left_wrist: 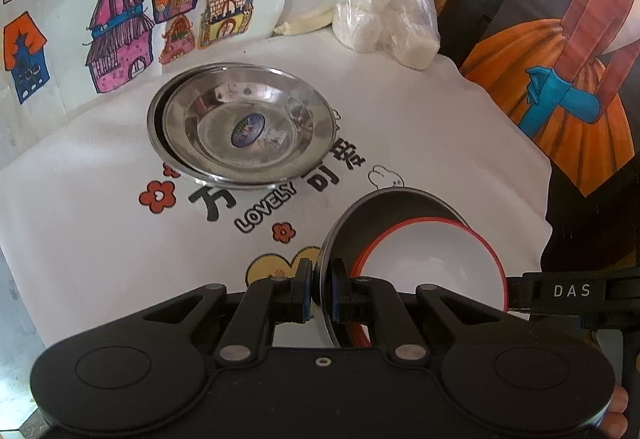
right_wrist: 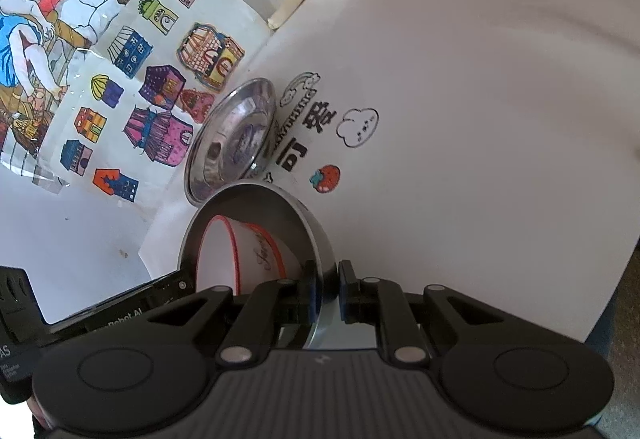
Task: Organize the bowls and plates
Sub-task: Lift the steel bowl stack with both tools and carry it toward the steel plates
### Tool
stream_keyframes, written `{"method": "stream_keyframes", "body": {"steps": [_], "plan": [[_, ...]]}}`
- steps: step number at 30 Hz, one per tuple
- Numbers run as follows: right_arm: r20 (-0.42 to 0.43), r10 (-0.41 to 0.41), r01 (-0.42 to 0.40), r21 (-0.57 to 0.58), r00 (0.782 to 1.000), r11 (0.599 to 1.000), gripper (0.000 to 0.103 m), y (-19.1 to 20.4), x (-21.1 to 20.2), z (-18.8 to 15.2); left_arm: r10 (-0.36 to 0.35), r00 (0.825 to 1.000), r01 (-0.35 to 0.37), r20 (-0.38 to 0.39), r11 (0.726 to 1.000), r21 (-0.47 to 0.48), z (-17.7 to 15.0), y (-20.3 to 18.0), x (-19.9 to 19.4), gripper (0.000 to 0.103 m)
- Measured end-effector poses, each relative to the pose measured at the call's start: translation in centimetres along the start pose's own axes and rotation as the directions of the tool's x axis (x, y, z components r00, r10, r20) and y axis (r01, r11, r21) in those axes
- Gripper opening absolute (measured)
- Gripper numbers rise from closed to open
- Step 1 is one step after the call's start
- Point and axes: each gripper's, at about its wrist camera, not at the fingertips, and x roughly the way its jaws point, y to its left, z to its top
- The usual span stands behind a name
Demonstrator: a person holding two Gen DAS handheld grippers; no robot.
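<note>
Both the left gripper (left_wrist: 320,289) and right gripper (right_wrist: 325,289) pinch opposite rims of the round steel bowl (left_wrist: 360,215) carrying red-rimmed white bowls (left_wrist: 436,263). Keep it level; the stacked steel plates (left_wrist: 244,123) lie at eleven o'clock.

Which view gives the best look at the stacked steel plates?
Left wrist: the steel plates lie open-faced, both rims and the centre sticker visible. The right wrist view shows them edge-on, foreshortened, partly hidden behind the held bowl.

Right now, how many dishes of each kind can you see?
Steel plates: 2, stacked
Steel bowl: 1
White red-rimmed bowls: at least 2, nested inside the steel bowl
Total: at least 5
</note>
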Motion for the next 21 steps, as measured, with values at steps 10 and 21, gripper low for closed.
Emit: {"method": "stream_keyframes", "body": {"steps": [10,21], "plan": [[0.028,0.02,-0.019,-0.021,0.999,1.0,0.014,1.3,0.6,2.4,-0.005,0.999,0.006,0.041,1.0,-0.025,2.5,0.9,-0.2,0.007],[0.028,0.03,-0.029,-0.028,0.999,0.999,0.014,1.7,2.0,4.9,0.029,0.998,-0.03,0.049,0.999,0.015,4.8,0.8,0.9,0.008]]}}
